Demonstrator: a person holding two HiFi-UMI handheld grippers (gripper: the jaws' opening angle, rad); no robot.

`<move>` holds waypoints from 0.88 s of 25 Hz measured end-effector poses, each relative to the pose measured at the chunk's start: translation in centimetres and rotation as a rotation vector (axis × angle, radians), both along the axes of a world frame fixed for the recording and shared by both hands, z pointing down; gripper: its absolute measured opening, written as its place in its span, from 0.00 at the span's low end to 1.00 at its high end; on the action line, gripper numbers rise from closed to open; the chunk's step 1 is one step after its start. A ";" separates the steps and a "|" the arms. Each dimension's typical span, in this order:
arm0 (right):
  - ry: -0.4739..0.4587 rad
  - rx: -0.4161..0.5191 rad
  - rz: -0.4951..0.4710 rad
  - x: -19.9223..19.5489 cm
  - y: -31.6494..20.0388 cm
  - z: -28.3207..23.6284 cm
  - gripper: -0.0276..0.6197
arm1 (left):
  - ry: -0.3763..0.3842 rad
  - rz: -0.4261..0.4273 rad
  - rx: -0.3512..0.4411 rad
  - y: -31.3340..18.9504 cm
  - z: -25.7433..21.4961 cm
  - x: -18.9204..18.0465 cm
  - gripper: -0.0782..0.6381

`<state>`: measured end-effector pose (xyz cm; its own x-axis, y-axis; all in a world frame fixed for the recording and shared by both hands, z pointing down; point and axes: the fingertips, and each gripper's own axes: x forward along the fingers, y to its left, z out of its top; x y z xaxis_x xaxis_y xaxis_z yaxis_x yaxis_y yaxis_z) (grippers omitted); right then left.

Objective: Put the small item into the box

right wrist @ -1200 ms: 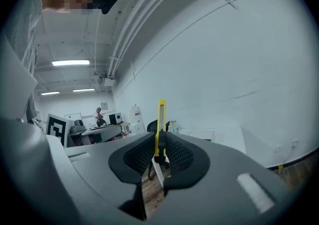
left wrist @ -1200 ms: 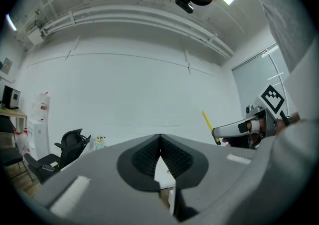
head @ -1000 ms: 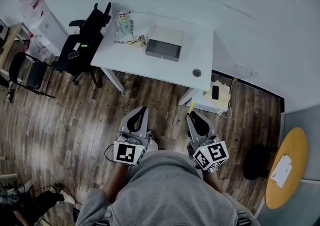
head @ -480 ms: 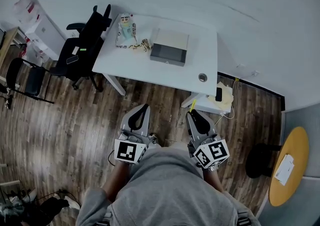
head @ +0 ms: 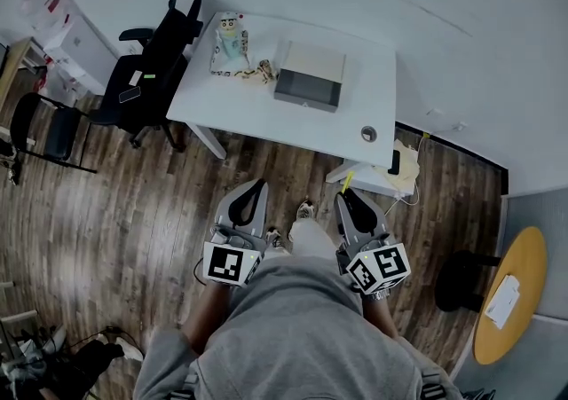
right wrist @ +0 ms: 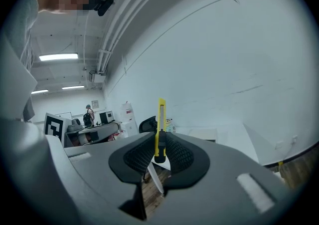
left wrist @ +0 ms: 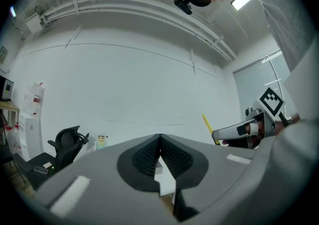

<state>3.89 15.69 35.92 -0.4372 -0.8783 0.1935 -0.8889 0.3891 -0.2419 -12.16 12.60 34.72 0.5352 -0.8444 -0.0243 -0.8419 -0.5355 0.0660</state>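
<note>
- Progress was early: the yellow utility knife (right wrist: 160,119) stood clamped upright between the jaws of the right gripper (right wrist: 158,144), its tip poking out past them, and it had not yet gone into the box.
- The left gripper (left wrist: 159,141) had its jaws pressed together with nothing between them.
- In the head view both grippers were held low over the wooden floor (head: 133,203), well apart from the white desk (head: 266,114).
- The box (head: 311,77) sat by the desk's far edge, right of the middle. A cartoon figure (head: 230,38) stood at the far left corner. Whether the box was open could not be told.
- What remained, in my judgement, was to reach the desk, carry the knife over the box, lower it and let go.
</note>
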 end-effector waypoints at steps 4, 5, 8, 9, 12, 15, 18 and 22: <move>-0.006 -0.005 -0.011 -0.2 -1.4 0.6 0.17 | -0.007 -0.022 -0.019 -1.0 0.7 -0.6 0.11; 0.000 -0.008 -0.018 -0.2 -1.9 0.7 0.17 | -0.006 -0.031 -0.022 -1.3 0.8 -0.8 0.11; 0.004 -0.021 -0.030 0.0 -3.5 1.1 0.17 | 0.001 -0.056 -0.037 -2.6 1.3 -1.2 0.11; 0.004 -0.024 -0.032 0.1 -4.0 1.2 0.17 | 0.004 -0.060 -0.041 -3.1 1.4 -1.1 0.11; 0.008 -0.032 -0.038 0.5 -6.2 1.5 0.17 | 0.001 -0.061 -0.045 -4.7 1.5 -0.8 0.11; 0.023 -0.045 -0.062 0.1 -8.8 1.5 0.17 | 0.003 -0.071 -0.054 -7.0 1.7 -0.7 0.11; 0.026 -0.044 -0.086 -0.1 -11.3 1.5 0.17 | 0.011 -0.076 -0.055 -9.1 1.7 -0.2 0.11; 0.029 -0.045 -0.105 -0.3 -14.8 1.7 0.17 | 0.006 -0.082 -0.073 -11.9 2.2 0.1 0.11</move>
